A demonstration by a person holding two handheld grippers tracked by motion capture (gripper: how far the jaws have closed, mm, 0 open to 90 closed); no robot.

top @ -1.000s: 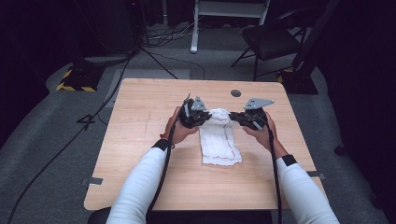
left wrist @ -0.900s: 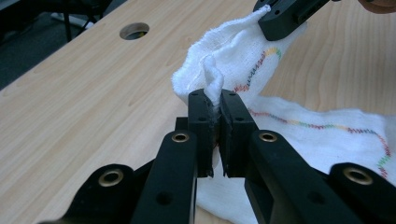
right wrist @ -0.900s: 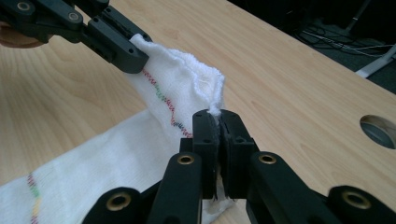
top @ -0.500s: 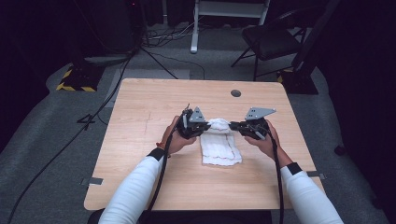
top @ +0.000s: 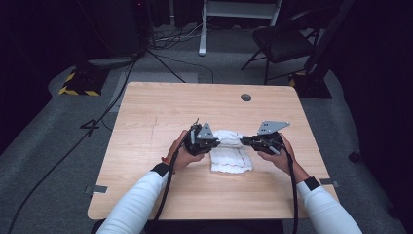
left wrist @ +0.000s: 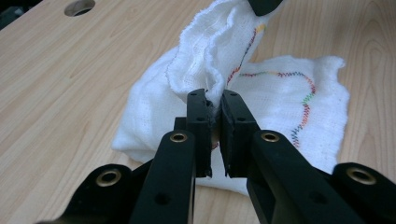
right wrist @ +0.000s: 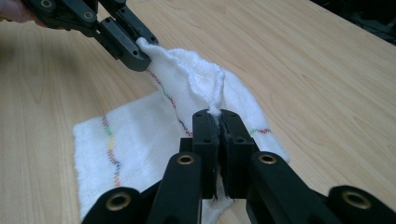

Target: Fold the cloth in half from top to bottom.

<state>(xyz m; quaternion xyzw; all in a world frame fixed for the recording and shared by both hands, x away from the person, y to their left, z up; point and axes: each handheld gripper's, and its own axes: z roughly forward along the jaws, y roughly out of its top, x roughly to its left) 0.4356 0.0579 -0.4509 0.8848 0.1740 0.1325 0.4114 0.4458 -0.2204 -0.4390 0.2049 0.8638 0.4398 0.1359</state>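
Left tool [left wrist: 214,105] and right tool [right wrist: 218,116] each clenched on white cloth's [top: 231,155] far edge, bare table [top: 160,107] around

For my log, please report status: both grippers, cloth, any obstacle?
Left gripper and right gripper shut on white cloth. One edge lifted, rest on table. No obstacle.

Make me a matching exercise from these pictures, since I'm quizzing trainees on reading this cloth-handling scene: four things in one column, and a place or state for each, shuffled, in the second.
Things:
1. left gripper
2. right gripper
3. white cloth
4. round hole

Places or states:
A. in the tabletop at the far side, beyond the cloth
B. shut on the cloth's left end, in the high view
C. far edge lifted, the rest lying flat on the table
D. shut on the cloth's right end, in the high view

Pairs: 1-B, 2-D, 3-C, 4-A
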